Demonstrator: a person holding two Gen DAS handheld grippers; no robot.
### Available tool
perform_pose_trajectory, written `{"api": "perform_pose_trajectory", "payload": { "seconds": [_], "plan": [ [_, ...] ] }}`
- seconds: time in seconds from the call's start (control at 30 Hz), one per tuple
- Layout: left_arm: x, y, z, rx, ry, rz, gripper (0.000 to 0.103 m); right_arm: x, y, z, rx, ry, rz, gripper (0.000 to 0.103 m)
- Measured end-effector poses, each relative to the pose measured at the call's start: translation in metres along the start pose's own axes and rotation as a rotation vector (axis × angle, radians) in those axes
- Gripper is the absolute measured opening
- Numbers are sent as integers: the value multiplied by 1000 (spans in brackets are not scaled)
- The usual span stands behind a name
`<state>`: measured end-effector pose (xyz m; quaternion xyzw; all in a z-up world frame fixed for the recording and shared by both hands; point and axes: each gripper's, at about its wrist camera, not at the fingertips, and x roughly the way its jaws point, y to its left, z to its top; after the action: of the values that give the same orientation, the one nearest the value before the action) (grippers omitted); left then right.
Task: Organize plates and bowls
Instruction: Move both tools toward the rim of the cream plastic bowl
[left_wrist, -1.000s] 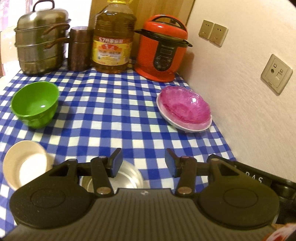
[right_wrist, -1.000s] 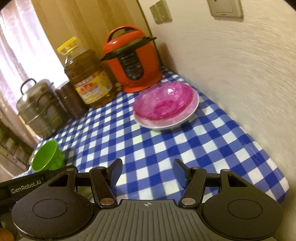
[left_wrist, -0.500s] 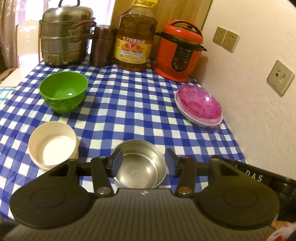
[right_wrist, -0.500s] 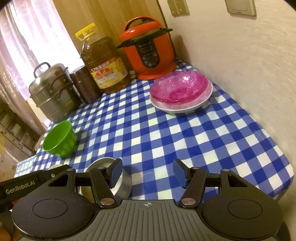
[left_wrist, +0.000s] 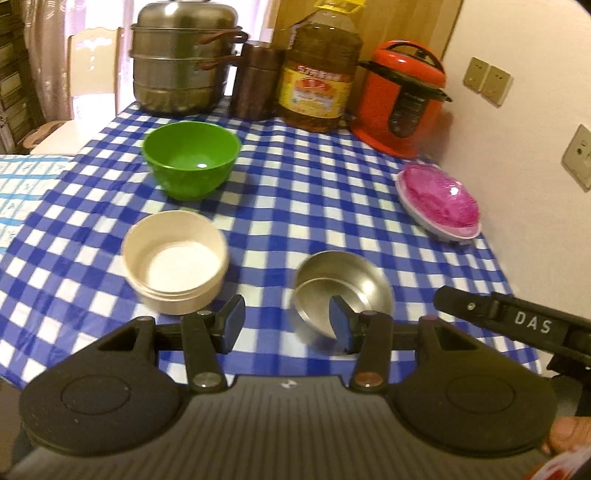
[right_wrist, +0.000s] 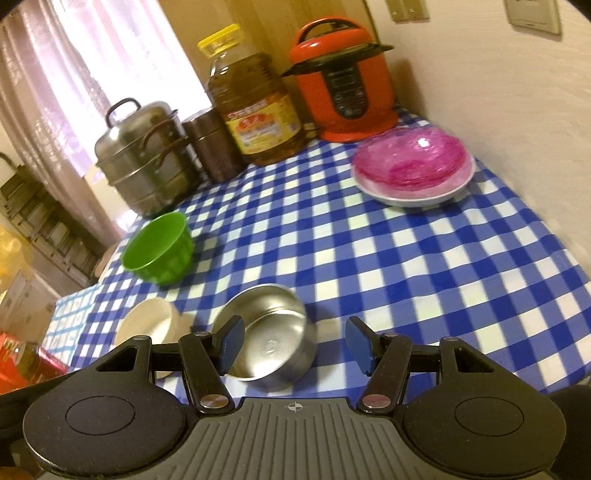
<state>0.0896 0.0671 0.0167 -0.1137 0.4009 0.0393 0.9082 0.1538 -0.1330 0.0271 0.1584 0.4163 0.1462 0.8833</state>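
Both cameras now sit farther back from the checked tablecloth (left_wrist: 295, 192) than a moment ago, so the whole near edge and a chair (left_wrist: 92, 70) beyond the table have come into view. The steamer pot (left_wrist: 181, 59), oil jug (left_wrist: 317, 77) and red cooker (left_wrist: 399, 99) line the far edge. Taking the steel bowl (left_wrist: 343, 288) as landmark: the pink dish on its white plate (right_wrist: 413, 162) lies well beyond it toward the wall, the green bowl (left_wrist: 190, 160) far-left of it, the cream bowl (left_wrist: 173, 258) just left. The left gripper (left_wrist: 286, 321) and right gripper (right_wrist: 293, 343) hover above it, jaws spread, grasping nothing.
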Motion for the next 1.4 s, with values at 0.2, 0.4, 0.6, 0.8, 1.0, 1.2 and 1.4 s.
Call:
{"api": "perform_pose_trajectory", "payload": {
  "seconds": [0.2, 0.4, 0.6, 0.8, 1.0, 1.2, 1.4],
  "plan": [
    [-3, 21, -3, -11, 3, 39, 46, 9, 17, -7, -26, 24, 27, 61],
    [-6, 38, -2, -22, 0, 56, 46, 16, 40, -12, -63, 37, 60, 61],
    [-8, 57, 0, -35, -1, 69, 46, 24, 62, -15, -98, 40, 87, 61],
    [-9, 76, 4, -44, -2, 81, 46, 34, 79, -15, -122, 46, 114, 61],
    [-6, 95, 14, -56, -5, 86, 46, 49, 98, -13, -148, 52, 148, 61],
    [6, 114, 27, -39, 8, 111, 45, 68, 114, -11, -176, 64, 170, 60],
    [26, 129, 40, 9, 35, 112, 45, 93, 129, -9, -206, 81, 175, 60]
  ]
}}
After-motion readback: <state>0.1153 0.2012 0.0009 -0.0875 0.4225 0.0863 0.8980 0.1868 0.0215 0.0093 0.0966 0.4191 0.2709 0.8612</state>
